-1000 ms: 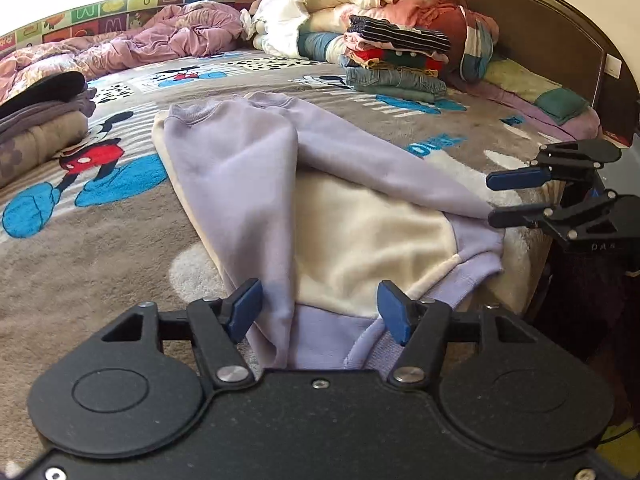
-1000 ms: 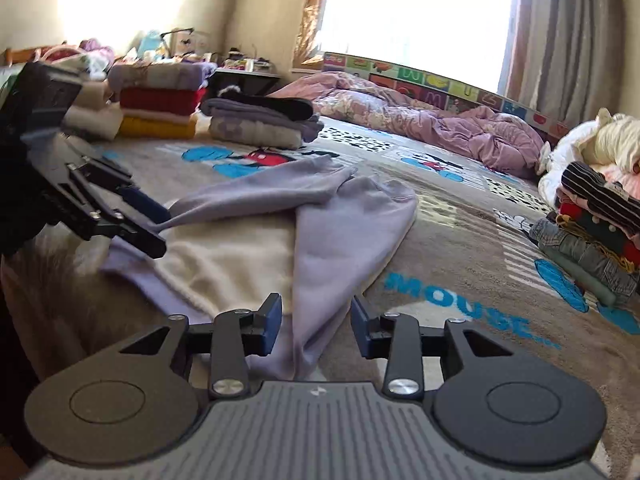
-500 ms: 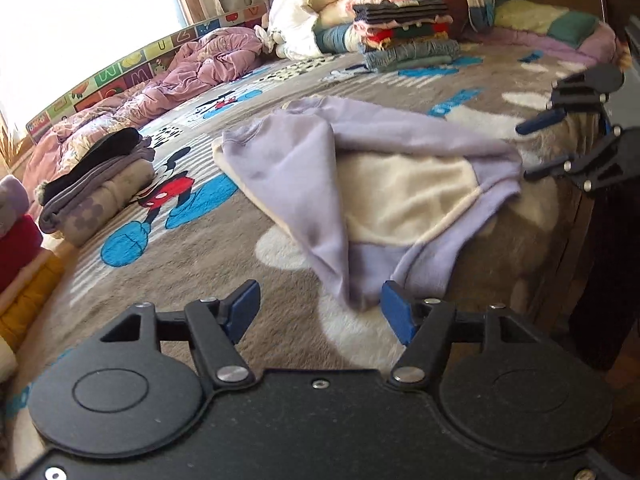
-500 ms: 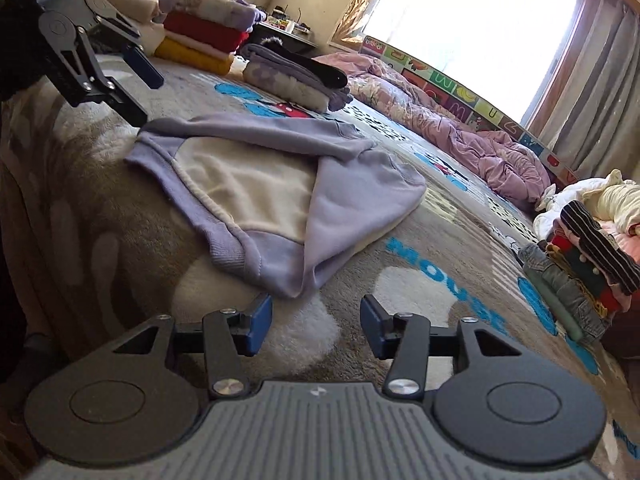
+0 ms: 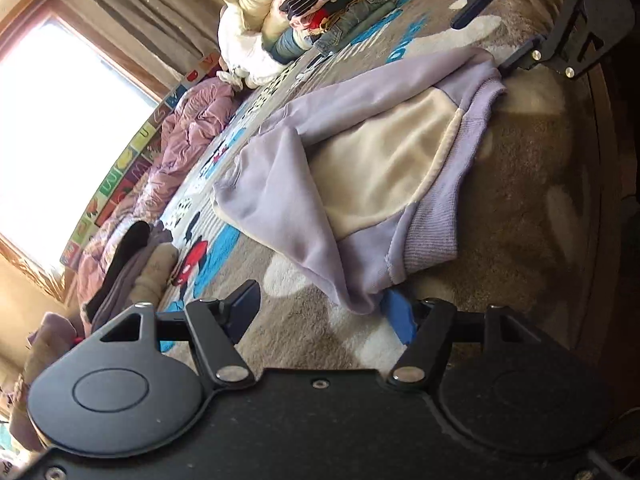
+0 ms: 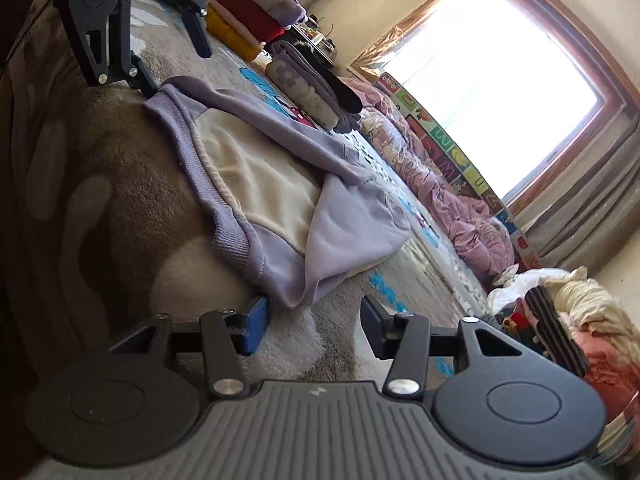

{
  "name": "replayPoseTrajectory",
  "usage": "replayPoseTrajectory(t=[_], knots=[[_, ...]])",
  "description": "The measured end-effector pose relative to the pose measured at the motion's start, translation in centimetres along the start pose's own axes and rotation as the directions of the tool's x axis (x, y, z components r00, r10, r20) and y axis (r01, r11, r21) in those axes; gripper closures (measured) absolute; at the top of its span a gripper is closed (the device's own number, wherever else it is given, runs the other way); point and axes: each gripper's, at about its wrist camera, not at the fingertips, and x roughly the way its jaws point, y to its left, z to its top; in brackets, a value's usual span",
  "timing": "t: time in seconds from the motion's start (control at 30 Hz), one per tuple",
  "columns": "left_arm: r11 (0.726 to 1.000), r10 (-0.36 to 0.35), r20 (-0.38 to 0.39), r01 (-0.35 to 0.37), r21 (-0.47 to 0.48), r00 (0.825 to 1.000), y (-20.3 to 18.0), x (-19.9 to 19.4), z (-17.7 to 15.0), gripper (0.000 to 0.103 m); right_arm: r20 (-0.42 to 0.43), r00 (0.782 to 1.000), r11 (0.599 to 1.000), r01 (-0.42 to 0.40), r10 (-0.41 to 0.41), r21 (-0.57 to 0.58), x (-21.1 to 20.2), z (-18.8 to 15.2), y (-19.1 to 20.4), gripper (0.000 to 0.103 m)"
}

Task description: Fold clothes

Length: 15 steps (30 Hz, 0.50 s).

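Lying on the brown plush cartoon-print bed blanket (image 5: pixel 520 208), a lilac sweatshirt with a cream fleece lining and ribbed hem (image 5: pixel 360 168) sits partly folded, both sleeves crossed over its body, hem toward the bed's near edge. A second ago both grippers stood upright over the hem corners; now both views are tilted, each gripper rolled onto its side and lowered toward the cloth. The left gripper (image 5: pixel 324 316) has its jaws apart, with the near hem corner just beyond the blue pad at 3 o'clock; nothing is pinched. The right gripper (image 6: pixel 312 324) has just widened its jaws, and they stand apart with the other hem corner at 11 o'clock, close to the left pad, not gripped. This looks like lining up to grasp both hem corners for the next fold. Further out, stacks of folded clothes (image 5: pixel 340 0) rest at 12 o'clock and a crumpled pink quilt (image 6: pixel 460 208) lies under the bright window (image 6: pixel 500 80).
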Motion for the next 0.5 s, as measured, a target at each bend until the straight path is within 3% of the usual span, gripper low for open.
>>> replayPoseTrajectory(t=[0.23,0.43,0.5], knots=[[0.99,0.088,0.061,-0.094,0.109,0.994,-0.8,0.47,0.17,0.037,0.049,0.997,0.994,0.071,-0.067,-0.082,0.85,0.0,0.59,0.052],[0.985,0.108,0.095,-0.119,0.128,0.99,-0.43,-0.1,0.65,0.058,0.095,0.993,0.991,0.076,-0.066,-0.112,1.01,-0.27,-0.03,0.054],[0.986,0.102,0.098,-0.114,0.121,0.99,-0.2,-0.14,0.77,0.063,0.113,0.993,0.99,0.056,-0.041,-0.131,0.95,-0.51,-0.26,0.064]])
